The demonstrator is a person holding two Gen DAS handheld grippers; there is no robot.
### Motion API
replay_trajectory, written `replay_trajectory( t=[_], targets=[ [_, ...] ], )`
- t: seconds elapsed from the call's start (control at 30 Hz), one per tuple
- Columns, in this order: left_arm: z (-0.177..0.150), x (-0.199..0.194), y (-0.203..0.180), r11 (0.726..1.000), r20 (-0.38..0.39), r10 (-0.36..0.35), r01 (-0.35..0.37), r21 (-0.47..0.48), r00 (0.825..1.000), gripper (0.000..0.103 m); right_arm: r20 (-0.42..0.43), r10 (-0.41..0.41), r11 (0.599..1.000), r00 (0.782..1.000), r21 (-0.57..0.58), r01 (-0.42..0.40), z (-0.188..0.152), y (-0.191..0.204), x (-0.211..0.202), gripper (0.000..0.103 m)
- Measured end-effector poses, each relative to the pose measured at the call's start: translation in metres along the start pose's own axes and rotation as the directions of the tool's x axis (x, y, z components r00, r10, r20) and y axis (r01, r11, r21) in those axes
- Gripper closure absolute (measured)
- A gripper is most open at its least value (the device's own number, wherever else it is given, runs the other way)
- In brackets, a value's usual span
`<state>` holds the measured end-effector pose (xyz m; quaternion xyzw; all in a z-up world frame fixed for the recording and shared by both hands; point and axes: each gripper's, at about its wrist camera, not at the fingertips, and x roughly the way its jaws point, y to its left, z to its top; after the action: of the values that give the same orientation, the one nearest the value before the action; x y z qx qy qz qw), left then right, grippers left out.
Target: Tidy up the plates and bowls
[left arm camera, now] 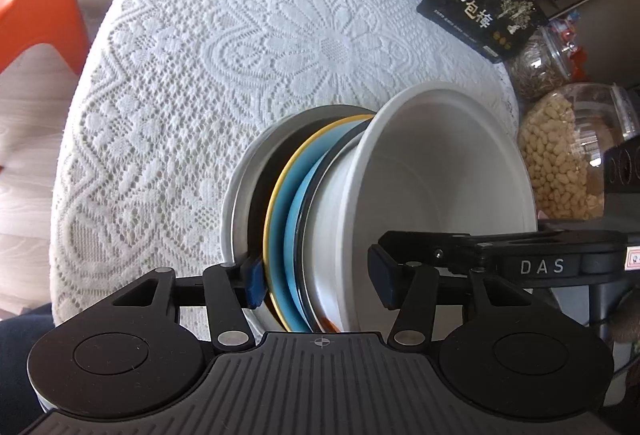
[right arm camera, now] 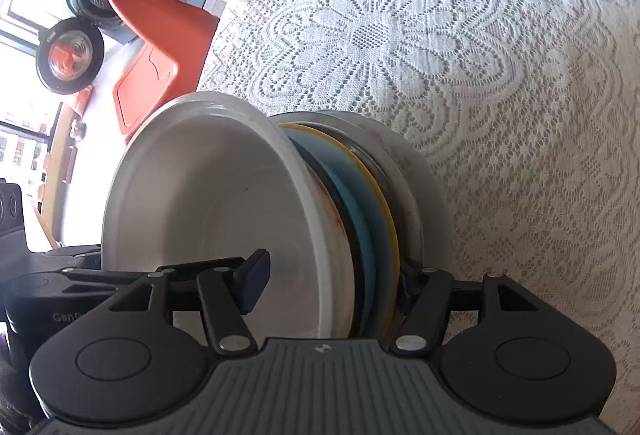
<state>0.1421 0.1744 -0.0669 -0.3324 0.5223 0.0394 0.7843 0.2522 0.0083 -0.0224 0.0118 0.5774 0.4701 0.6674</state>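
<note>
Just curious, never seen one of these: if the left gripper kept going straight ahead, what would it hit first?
Probably the stack of dishes already between its jaws, with the white bowl on top. The lace tablecloth lies farther on.

Left gripper (left arm camera: pixel 320 281) is rolled on its side, its two blue-padded fingers (left arm camera: pixel 383 281) spread wide apart. Right gripper (right arm camera: pixel 330 285) is rolled the opposite way, fingers (right arm camera: pixel 253 285) likewise wide apart, facing the left one closely.
</note>
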Motion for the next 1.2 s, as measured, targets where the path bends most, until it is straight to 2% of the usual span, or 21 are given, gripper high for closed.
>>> replay_trajectory(
  t=[0.27,0.6,0.7,0.8,0.93,1.0,1.2],
  targets=[
    [0.004,-0.011,0.018,0.998,-0.013,-0.039,0.038,-0.049,0.999,0.061,-0.050,-0.065,0.998,0.997,-0.012,0.064,0.006,0.006,0.007,0.041],
    [0.006,-0.024,0.021,0.998,0.000,-0.027,0.026,-0.053,1.000,0.064,-0.039,-0.096,0.995,0.995,0.009,0.097,0.006,0.009,0.003,0.043],
    [0.008,-0.026,0.023,0.998,-0.002,-0.031,0.031,-0.061,1.000,0.061,-0.021,-0.104,0.995,0.994,0.002,0.104,0.005,0.009,-0.002,0.045],
    [0.007,-0.030,0.021,0.999,0.004,-0.021,0.021,-0.048,1.000,0.061,0.033,-0.122,0.992,0.992,-0.040,0.124,0.005,0.015,-0.013,0.045],
    [0.009,-0.039,0.021,0.999,0.032,0.010,-0.009,-0.043,0.999,0.063,0.075,-0.084,0.991,0.994,-0.097,0.091,0.004,0.030,-0.028,0.044],
    [0.010,-0.043,0.020,0.999,0.050,0.011,-0.009,-0.036,0.999,0.063,0.089,-0.110,0.985,0.990,-0.123,0.120,0.002,0.035,-0.028,0.044],
    [0.011,-0.046,0.019,1.000,0.052,0.003,-0.001,-0.030,0.999,0.063,0.070,-0.110,0.989,0.991,-0.095,0.117,-0.001,0.028,-0.014,0.044]
  ],
)
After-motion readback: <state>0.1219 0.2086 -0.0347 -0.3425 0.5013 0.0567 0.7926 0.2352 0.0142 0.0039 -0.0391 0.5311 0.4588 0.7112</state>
